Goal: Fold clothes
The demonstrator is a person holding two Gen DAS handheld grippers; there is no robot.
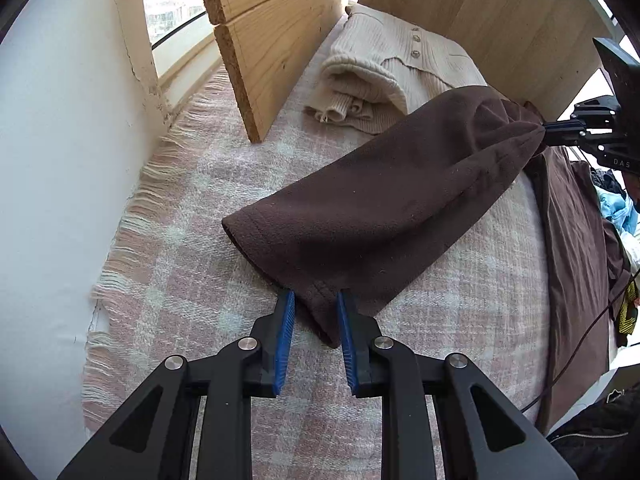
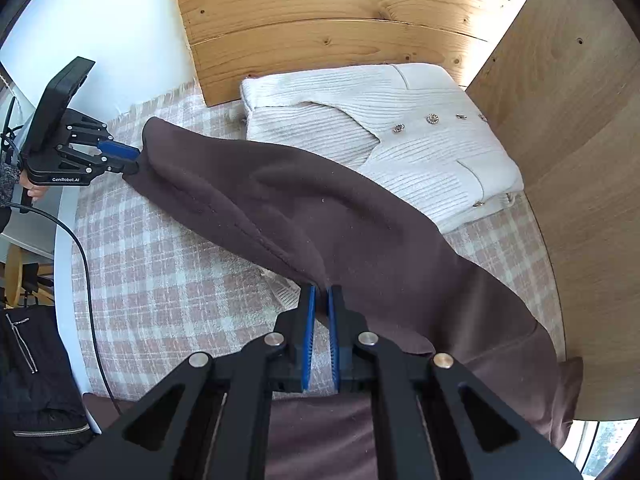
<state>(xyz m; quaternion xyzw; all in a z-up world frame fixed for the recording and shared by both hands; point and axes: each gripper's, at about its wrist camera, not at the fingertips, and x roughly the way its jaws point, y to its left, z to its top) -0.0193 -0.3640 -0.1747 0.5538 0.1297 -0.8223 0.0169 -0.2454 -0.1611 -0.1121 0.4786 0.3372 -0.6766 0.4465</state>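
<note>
A dark brown fleece garment (image 1: 380, 204) stretches across a pink checked blanket (image 1: 192, 280); it also shows in the right wrist view (image 2: 320, 216). My left gripper (image 1: 316, 300) has its blue pads apart with the garment's hemmed corner between them, so the jaws look open around it. In the right wrist view the left gripper (image 2: 136, 160) sits at the garment's far end. My right gripper (image 2: 320, 292) is shut on the garment's seamed edge; it appears in the left wrist view (image 1: 546, 134) pinching bunched fabric. Part of the garment hangs over the blanket's edge.
A folded cream ribbed cardigan (image 2: 380, 140) with buttons lies at the back of the blanket, also in the left wrist view (image 1: 384, 76). Wooden boards (image 2: 332, 28) and a plywood panel (image 2: 580, 160) wall the back and side. A white wall (image 1: 60, 160) runs beside the blanket's fringe.
</note>
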